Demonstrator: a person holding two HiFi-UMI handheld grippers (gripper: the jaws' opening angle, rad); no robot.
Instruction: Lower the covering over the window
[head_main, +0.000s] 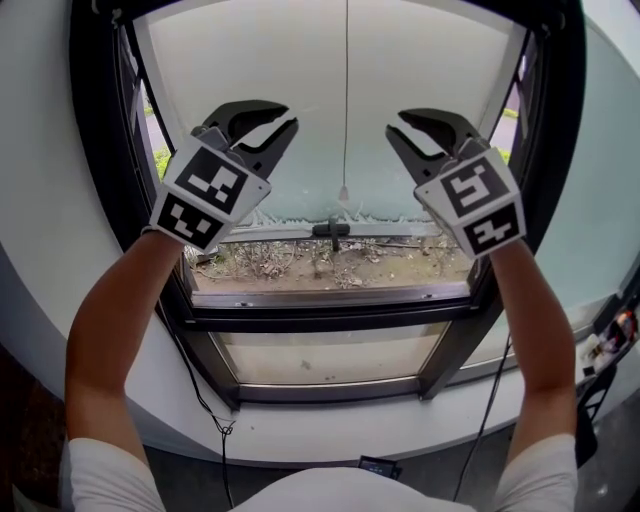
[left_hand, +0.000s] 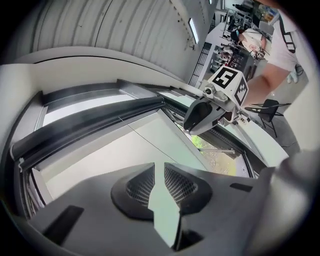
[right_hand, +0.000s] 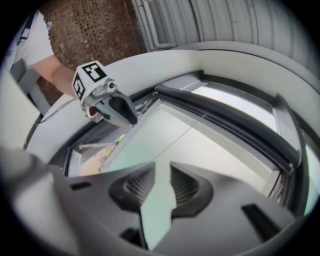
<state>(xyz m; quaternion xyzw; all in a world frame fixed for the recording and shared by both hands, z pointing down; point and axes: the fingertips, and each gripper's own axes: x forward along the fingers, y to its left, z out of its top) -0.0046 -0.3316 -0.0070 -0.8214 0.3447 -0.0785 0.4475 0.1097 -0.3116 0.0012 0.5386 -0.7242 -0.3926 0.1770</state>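
Item: blind, a pale translucent sheet. It covers the upper window frame, with a cord at centre. I hold the left gripper and right gripper with jaws slightly parted and empty.

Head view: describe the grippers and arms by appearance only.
The left gripper and right gripper are dark grey curved claws with ribbed inner pads, each bearing a white cube with black square markers. Short white sleeves cover the upper arms.

No legible text, labels or numbers anywhere
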